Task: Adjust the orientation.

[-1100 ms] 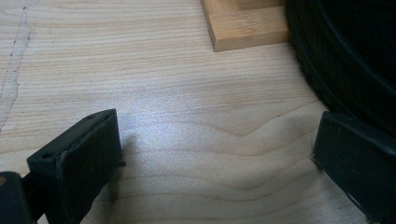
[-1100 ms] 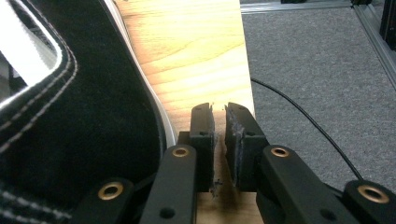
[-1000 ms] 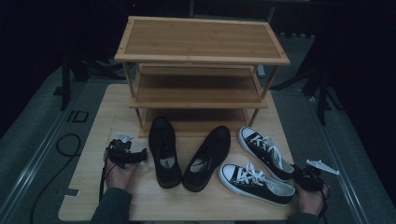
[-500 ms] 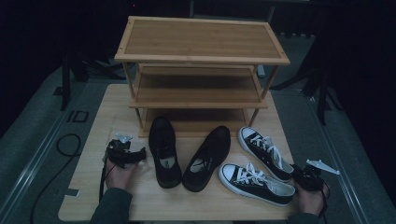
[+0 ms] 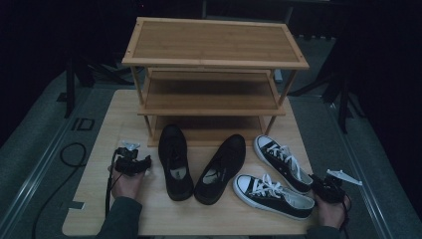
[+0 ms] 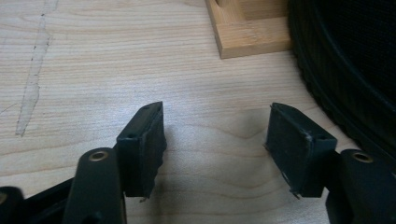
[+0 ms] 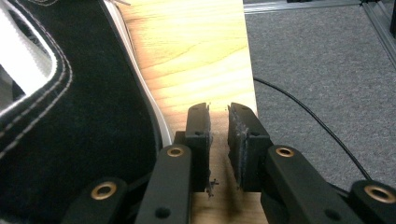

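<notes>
Three-tier bamboo shoe rack (image 5: 214,59) at bench (image 5: 114,124) back, shelves bare. Grey carpet floor (image 5: 45,144) around, black cable (image 5: 72,154) looped left of bench, tape strip (image 5: 73,205) at bench's near-left edge.

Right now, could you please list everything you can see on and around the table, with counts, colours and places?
Shoe rack: one, light bamboo, three shelves, at the far middle of the table.
Black leather shoes: two, black, side by side in front of the rack, left of centre.
Sneakers: two, black with white laces and soles, at the near right.
Table: one, pale wood.
Floor: grey carpet around the table.
Left gripper: one, black, jaws apart over bare table beside a leather shoe, nothing between them; they have just been closing.
Right gripper: one, black, jaws slightly apart at the table's right edge beside a sneaker, nothing between them; they have just been opening.
</notes>
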A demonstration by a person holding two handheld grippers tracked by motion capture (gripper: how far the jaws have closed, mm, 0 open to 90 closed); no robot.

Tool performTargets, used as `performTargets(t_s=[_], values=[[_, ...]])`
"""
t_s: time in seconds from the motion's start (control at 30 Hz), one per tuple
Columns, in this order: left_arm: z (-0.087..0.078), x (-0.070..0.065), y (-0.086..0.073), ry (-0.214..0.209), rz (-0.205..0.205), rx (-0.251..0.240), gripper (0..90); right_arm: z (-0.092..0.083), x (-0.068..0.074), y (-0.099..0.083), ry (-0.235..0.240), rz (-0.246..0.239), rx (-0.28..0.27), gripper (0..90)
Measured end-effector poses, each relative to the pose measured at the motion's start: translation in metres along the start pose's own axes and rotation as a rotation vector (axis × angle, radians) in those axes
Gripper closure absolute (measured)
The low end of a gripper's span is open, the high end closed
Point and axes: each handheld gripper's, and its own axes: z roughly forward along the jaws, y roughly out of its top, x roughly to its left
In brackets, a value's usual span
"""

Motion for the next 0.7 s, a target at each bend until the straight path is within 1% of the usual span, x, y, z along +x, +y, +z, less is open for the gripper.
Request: performTargets(t_s=[0.1, 0.13, 0.17, 0.23, 0.3, 0.33, 0.4, 0.53, 0.57, 0.7], values=[[-0.001, 0.001, 0.001, -0.001, -0.004, 0.006, 49.7, 0.0, 0.0, 0.0, -0.002, -0.001, 0.0, 77.3], [-0.003, 0.004, 0.001, -0.004, -0.014, 0.019, 49.7, 0.0, 0.0, 0.0, -0.004, 0.0, -0.001, 76.9], [-0.004, 0.007, 0.002, -0.013, -0.025, 0.026, 53.7, 0.0, 0.0, 0.0, -0.007, 0.001, -0.002, 75.9], [-0.007, 0.011, 0.002, -0.028, -0.045, 0.03, 55.0, -0.001, 0.001, 0.0, -0.016, 0.001, -0.002, 75.5], [-0.014, 0.014, 0.003, -0.058, -0.065, 0.012, 55.3, -0.001, 0.001, -0.001, -0.028, -0.003, -0.005, 75.9], [-0.018, 0.014, 0.004, -0.065, -0.063, 0.002, 55.4, -0.001, 0.002, -0.001, -0.034, -0.008, -0.007, 76.4], [-0.025, 0.013, 0.006, -0.079, -0.052, -0.003, 55.1, -0.001, 0.003, -0.001, -0.039, -0.027, -0.014, 77.4], [-0.039, 0.011, 0.011, -0.101, -0.031, -0.012, 54.7, -0.001, 0.003, -0.001, -0.035, -0.027, -0.014, 77.6], [-0.042, 0.01, 0.012, -0.103, -0.028, -0.018, 54.6, -0.001, 0.003, -0.001, -0.035, -0.028, -0.014, 78.7], [-0.053, 0.006, 0.017, -0.141, -0.014, -0.024, 55.4, -0.001, 0.005, -0.001, -0.009, -0.042, -0.003, 86.1]])
